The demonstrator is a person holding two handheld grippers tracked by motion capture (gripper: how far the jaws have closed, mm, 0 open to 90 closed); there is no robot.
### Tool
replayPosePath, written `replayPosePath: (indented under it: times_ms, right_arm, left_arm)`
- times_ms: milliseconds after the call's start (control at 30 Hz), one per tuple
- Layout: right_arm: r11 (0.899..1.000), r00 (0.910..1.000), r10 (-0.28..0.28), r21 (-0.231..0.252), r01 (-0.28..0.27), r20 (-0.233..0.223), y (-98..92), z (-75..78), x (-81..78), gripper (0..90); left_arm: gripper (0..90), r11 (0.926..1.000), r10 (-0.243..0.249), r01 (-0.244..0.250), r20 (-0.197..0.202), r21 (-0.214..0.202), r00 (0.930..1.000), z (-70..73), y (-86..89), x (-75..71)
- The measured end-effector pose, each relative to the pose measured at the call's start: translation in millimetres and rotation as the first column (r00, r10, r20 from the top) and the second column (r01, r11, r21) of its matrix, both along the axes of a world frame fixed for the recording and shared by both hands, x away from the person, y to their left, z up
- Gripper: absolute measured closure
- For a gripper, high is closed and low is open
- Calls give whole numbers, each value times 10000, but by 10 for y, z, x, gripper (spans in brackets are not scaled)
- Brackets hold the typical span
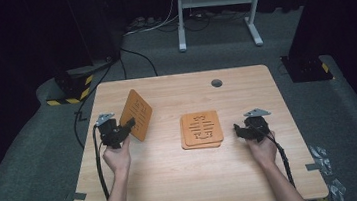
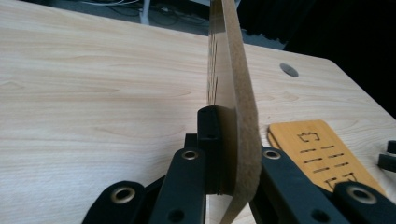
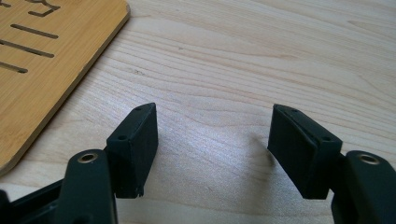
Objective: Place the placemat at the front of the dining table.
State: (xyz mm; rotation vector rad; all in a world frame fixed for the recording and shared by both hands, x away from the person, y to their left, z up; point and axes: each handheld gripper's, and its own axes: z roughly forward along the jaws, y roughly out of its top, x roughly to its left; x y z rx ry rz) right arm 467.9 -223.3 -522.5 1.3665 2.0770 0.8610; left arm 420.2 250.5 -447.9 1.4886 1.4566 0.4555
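— Forearms come in at the bottom of the high view, one hand on each tool. See the left gripper? It has a wooden board clamped by its lower corner, lifted off the table and tilted, its cut-out face turned toward the middle.

— And the right gripper?

— Jaws spread, nothing between them, resting low just right of the stack of boards at the table's centre. Plenty of bare wood lies between the raised board and the stack, and more toward the near edge. A round grommet sits near the far edge, well apart from everything.

— What does the left gripper view give?

— The board edge-on, standing nearly upright between the jaws, both pads pressed against its faces. You can see its rough brown side here, which the high view doesn't give. The stack lies flat beyond it on the right, the grommet farther back.

— And the right gripper view?

— Two black pads held wide over bare table, gripper empty. A rounded corner of the stack shows at upper left, close to the left pad but not touching it.
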Motion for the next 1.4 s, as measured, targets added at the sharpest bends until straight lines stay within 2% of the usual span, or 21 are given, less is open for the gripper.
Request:
replayPosePath:
  times_ms: [33, 100, 133, 200, 333, 600, 733, 967, 1133, 1400]
  right_arm:
    - [10000, 10000, 5, -5, -5, 3, -1, 0, 0, 332]
    - [10000, 10000, 46, -26, -46, -80, -6, 7, -1, 332]
    - [10000, 10000, 31, -25, -32, -66, -4, 6, -1, 332]
    - [10000, 10000, 35, -29, -35, -67, -4, 6, -1, 332]
    - [10000, 10000, 14, -12, -14, -76, -1, 6, -3, 332]
    - [10000, 10000, 27, -30, -27, -66, -2, 6, -2, 332]
    - [10000, 10000, 16, -18, -16, -72, -1, 5, -3, 332]
    - [10000, 10000, 18, -35, -18, -54, -1, 5, -3, 332]
    - [10000, 10000, 18, -18, -19, -84, 0, 6, -4, 332]
    - [10000, 10000, -36, -21, 36, -10, 2, 5, -1, 332]
  left_arm:
    - [861, 10000, 35, -35, 10, 72, 10000, -12, 21, -1]
    - [861, 9999, 149, -149, -61, -70, 9999, -31, 44, -8]
    - [861, 9999, 158, -157, -62, 73, 9999, -37, 66, -7]
    - [861, 9997, 244, -245, -111, -27, 9996, -39, 74, -9]
    - [861, 9995, 271, -270, -78, 140, 9996, -43, 104, -3]
    - [861, 9990, 419, -415, -196, 186, 9989, -75, 100, 22]
    - [860, 9982, 453, -441, -282, 411, 9986, -107, 100, 47]
    - [859, 9978, 535, -520, -365, 416, 9979, -171, 112, 47]
    - [859, 9977, 583, -570, -336, 379, 9977, -187, 133, 39]
    - [822, 9956, 717, -699, -276, 622, 9970, -186, 146, 21]
